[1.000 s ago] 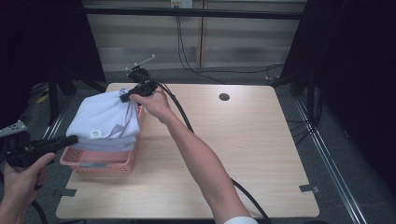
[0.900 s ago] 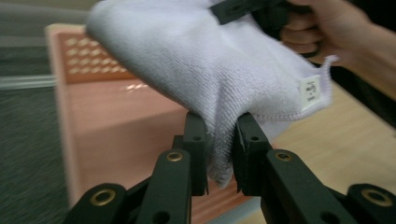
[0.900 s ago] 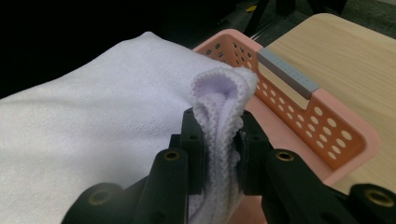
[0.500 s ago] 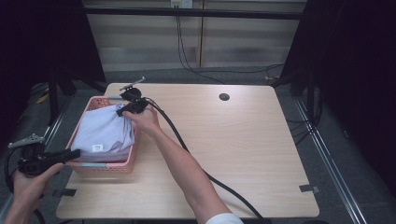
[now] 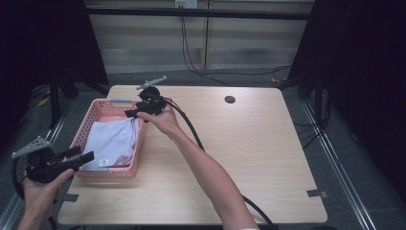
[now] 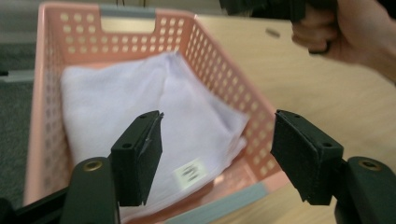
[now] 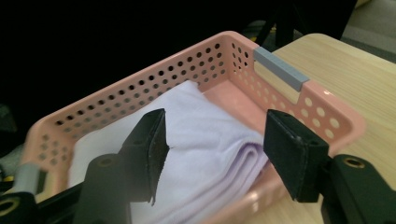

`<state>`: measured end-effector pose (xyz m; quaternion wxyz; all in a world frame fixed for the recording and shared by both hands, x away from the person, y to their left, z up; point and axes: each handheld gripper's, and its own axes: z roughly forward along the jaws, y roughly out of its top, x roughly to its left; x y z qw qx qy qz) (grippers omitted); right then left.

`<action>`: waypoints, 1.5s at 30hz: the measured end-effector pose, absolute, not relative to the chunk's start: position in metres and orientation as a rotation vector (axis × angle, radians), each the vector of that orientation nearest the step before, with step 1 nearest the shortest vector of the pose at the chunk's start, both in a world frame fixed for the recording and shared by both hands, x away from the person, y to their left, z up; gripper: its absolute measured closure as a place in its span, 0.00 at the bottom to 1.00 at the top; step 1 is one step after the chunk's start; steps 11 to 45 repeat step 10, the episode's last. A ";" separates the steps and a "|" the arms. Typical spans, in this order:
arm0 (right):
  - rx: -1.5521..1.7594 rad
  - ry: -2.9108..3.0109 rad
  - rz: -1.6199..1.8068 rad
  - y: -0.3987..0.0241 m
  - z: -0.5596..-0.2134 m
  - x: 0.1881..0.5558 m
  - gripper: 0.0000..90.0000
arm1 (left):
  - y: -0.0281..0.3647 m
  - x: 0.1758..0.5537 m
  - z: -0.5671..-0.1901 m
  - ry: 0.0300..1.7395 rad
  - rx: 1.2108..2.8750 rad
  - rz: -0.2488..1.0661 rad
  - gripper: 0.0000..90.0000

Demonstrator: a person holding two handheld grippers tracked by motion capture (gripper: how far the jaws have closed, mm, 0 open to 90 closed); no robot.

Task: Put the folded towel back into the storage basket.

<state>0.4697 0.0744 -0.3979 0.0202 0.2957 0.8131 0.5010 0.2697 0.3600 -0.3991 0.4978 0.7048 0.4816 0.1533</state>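
High view first: a pale lilac folded cloth (image 5: pixel 114 142) lies inside a pink perforated plastic basket (image 5: pixel 93 113) that sits at the left side of the light wooden desk (image 5: pixel 249 158). The basket's long axis runs from the near edge of the desk toward the far edge, and the cloth fills its near half. The left claw (image 5: pixel 78 156) hovers just off the basket's near left corner, pointing in toward the cloth; the right claw (image 5: pixel 130 114) hangs at the basket's far right rim, above the cloth's far corner. Both have just been opening and nothing sits between their jaws, so the cloth rests free in the basket.

Left gripper view: the left claw (image 6: pixel 217 158) stands wide, its black jaws apart and empty. The cloth (image 6: pixel 140 112) lies ahead and below, its white label (image 6: pixel 189 171) toward the near end, and the right jaw appears to hang over the basket's (image 6: pixel 46 93) side wall. The person's right hand (image 6: pixel 345 28) shows at the top right.

Right gripper view: the right claw (image 7: pixel 212 149) is likewise wide and holds nothing. The cloth (image 7: pixel 196 154) lies directly below and ahead, its folded edge facing the basket's (image 7: pixel 196 65) grey-handled end. The picture is soft here, so I cannot be sure whether a jaw tip brushes the fabric. Of the two, the right claw looks nearer to the cloth; either one would have to descend to grip it again.
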 end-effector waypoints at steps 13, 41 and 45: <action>0.860 2.486 1.576 -0.006 -0.398 0.418 0.38 | 0.288 0.260 -0.402 1.082 1.789 0.344 0.35; 0.860 2.486 1.576 -0.006 -0.398 0.418 0.38 | 0.288 0.260 -0.402 1.082 1.789 0.344 0.35; 0.860 2.486 1.576 -0.006 -0.398 0.418 0.38 | 0.288 0.260 -0.402 1.082 1.789 0.344 0.35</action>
